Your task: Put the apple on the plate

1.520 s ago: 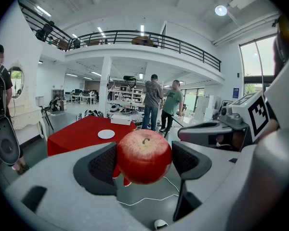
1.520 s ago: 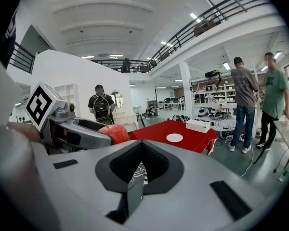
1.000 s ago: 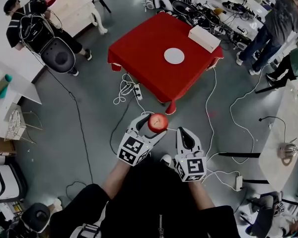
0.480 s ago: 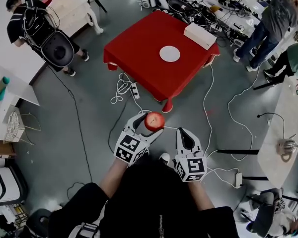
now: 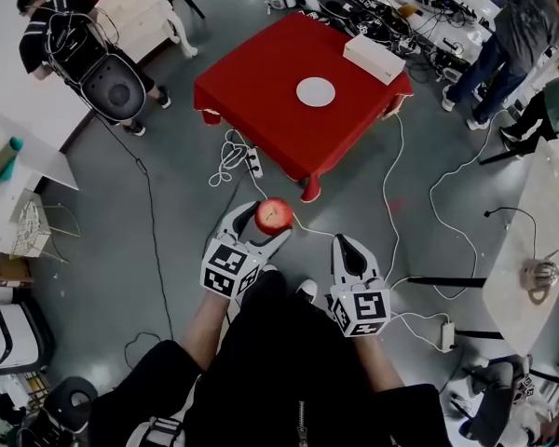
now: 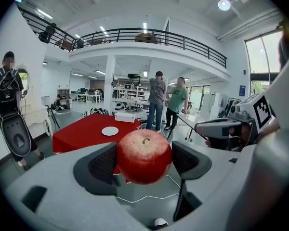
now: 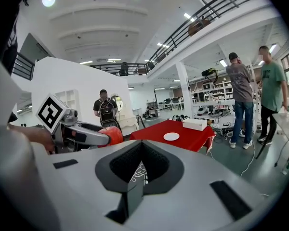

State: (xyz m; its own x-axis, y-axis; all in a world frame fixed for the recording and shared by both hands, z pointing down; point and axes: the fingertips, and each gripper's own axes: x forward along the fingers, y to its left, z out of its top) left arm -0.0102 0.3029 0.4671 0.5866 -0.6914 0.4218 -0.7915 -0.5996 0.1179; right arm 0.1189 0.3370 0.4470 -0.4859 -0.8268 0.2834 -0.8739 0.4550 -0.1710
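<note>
Head view first, closest stuff: we've got the left gripper (image 5: 264, 220) pinching a round red apple (image 5: 273, 215) out in front of our dark-clothed body, over the grey concrete floor (image 5: 149, 277). In the left gripper view the two dark ribbed pads (image 6: 103, 165) press on the apple's left and right sides. The stem sticks up out of the dimple on top, so the stem-to-base axis stands roughly upright. It's close to a ball otherwise, so there's no real long side that we can see.

The right gripper (image 5: 347, 247) sits just to the right of it, a bit lower in the frame. Its own view shows the jaws pressed together with nothing between them.

Past the apple, white cables (image 5: 235, 161) lie looped on the floor. Then comes the square table with the red cloth (image 5: 261, 101), near corner pointing at us. A round white plate (image 5: 316, 91) lies about mid-table, well apart from the apple, with a flat white box (image 5: 378, 59) on the far edge.

Furthest out, a person wearing a backpack rig (image 5: 74, 40) is at upper left, and two more people (image 5: 526, 35) stand at upper right.
</note>
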